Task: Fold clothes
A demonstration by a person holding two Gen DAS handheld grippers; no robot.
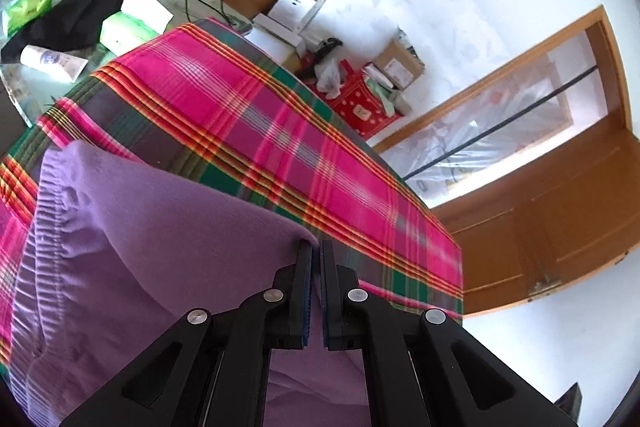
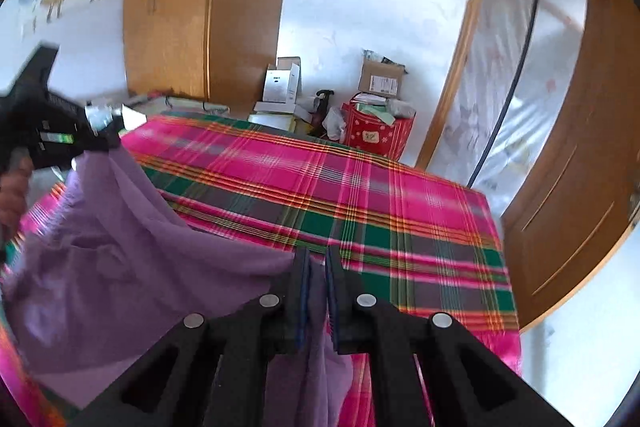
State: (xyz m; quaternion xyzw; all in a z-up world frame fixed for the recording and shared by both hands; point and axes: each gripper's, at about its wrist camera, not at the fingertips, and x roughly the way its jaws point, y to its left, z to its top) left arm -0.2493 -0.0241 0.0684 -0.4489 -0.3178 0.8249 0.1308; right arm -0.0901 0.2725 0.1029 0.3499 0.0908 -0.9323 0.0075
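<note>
Both tongs clamp the purple garment (image 1: 132, 227): left tongs (image 1: 317, 251), right tongs (image 2: 318, 259). Garment hangs lifted over plaid tabletop (image 2: 360, 195). Mid-fold, likely; next, lay the held edge down evenly.

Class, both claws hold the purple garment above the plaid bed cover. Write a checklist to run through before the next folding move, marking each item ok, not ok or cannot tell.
1. Left claw shut on the soft purple fabric garment: ok.
2. Right claw shut on the garment: ok.
3. Garment edge taut between claws: not ok, it sags.
4. Pink and green plaid bed cover bare ahead: ok.
5. Garment free of wrinkles: not ok.
6. Corners matched evenly: cannot tell.
</note>
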